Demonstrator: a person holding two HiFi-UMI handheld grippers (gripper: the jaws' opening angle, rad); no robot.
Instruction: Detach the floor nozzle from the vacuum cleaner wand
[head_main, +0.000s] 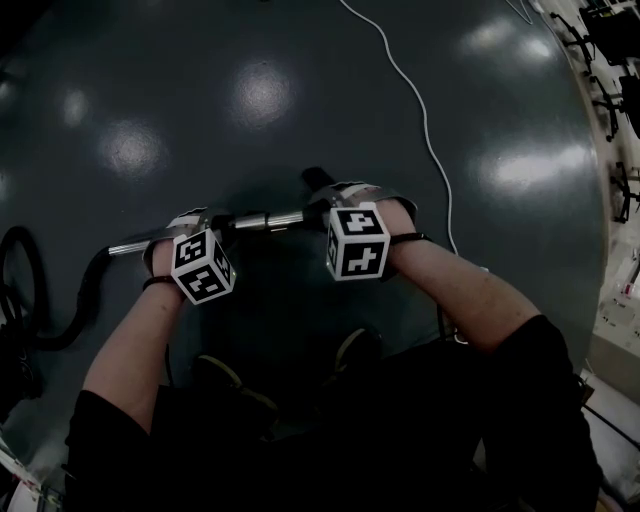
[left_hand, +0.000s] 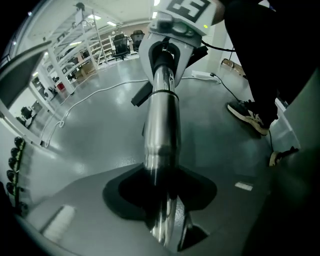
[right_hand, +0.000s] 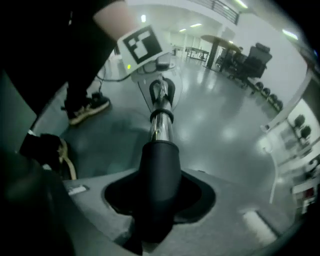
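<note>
Two handheld grippers share one vacuum wand (head_main: 262, 219), which is held roughly level and clear of the floor, across the front of the person. Left gripper (head_main: 168, 238): jaws clenched around the wand's chrome length, near the end where a black hose (head_main: 70, 310) joins and droops away to the left. Right gripper (head_main: 345, 208): jaws clasped around a black sleeve (right_hand: 160, 170) at the wand's other end, with chrome showing just past the sleeve in the right gripper view. A dark piece (head_main: 318, 180) juts out beyond the right gripper; it is too dim to make out its shape. Below the wand, two shoes (head_main: 355, 350) stand on the dark glossy floor (head_main: 250, 100). Farther out, a white cable (head_main: 420, 110) trails across the floor to the right.
</note>
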